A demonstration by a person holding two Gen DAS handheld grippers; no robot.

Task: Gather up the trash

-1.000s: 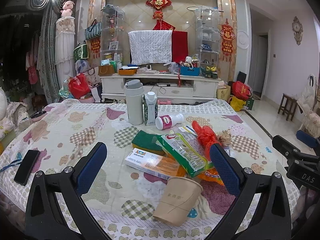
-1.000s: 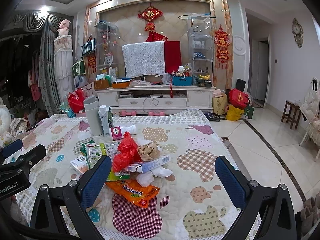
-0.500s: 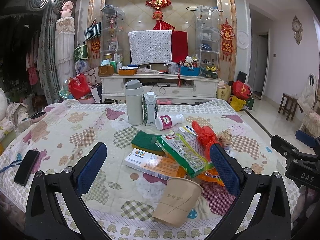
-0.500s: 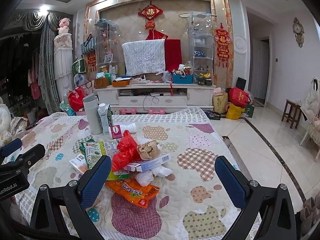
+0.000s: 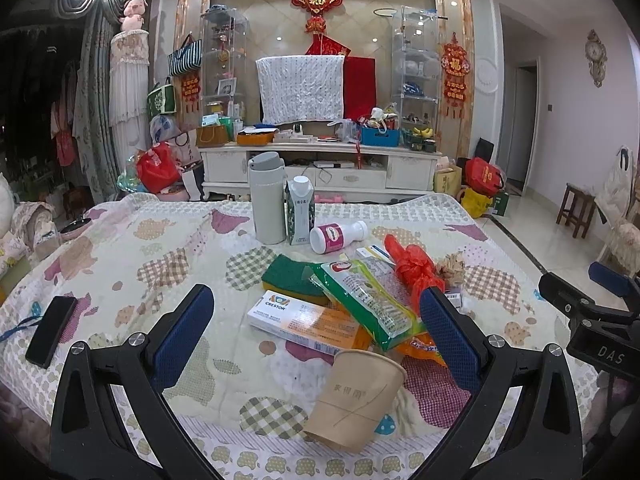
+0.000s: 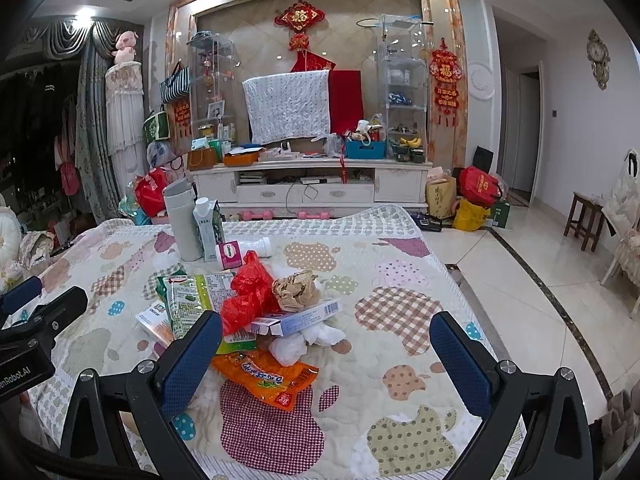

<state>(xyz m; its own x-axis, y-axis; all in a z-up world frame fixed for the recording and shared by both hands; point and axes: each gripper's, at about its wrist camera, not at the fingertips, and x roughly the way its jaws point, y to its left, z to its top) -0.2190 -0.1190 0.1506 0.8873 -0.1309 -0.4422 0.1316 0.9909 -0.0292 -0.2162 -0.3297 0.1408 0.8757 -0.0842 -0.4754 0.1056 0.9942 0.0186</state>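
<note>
A pile of trash lies on the quilted table (image 5: 120,264): a tipped paper cup (image 5: 354,398), a white and orange box (image 5: 306,324), a green snack bag (image 5: 370,300), a red plastic bag (image 5: 412,268) and a green sponge (image 5: 290,274). The right wrist view shows the red bag (image 6: 248,294), crumpled brown paper (image 6: 296,290), a blue-white box (image 6: 300,316), white tissue (image 6: 304,342) and an orange wrapper (image 6: 266,378). My left gripper (image 5: 316,340) is open and empty above the cup. My right gripper (image 6: 326,358) is open and empty near the pile.
A grey flask (image 5: 267,198), a milk carton (image 5: 299,210) and a tipped white bottle (image 5: 338,236) stand behind the pile. A black phone (image 5: 52,330) lies at the left. The table's right edge (image 6: 452,280) drops to tiled floor.
</note>
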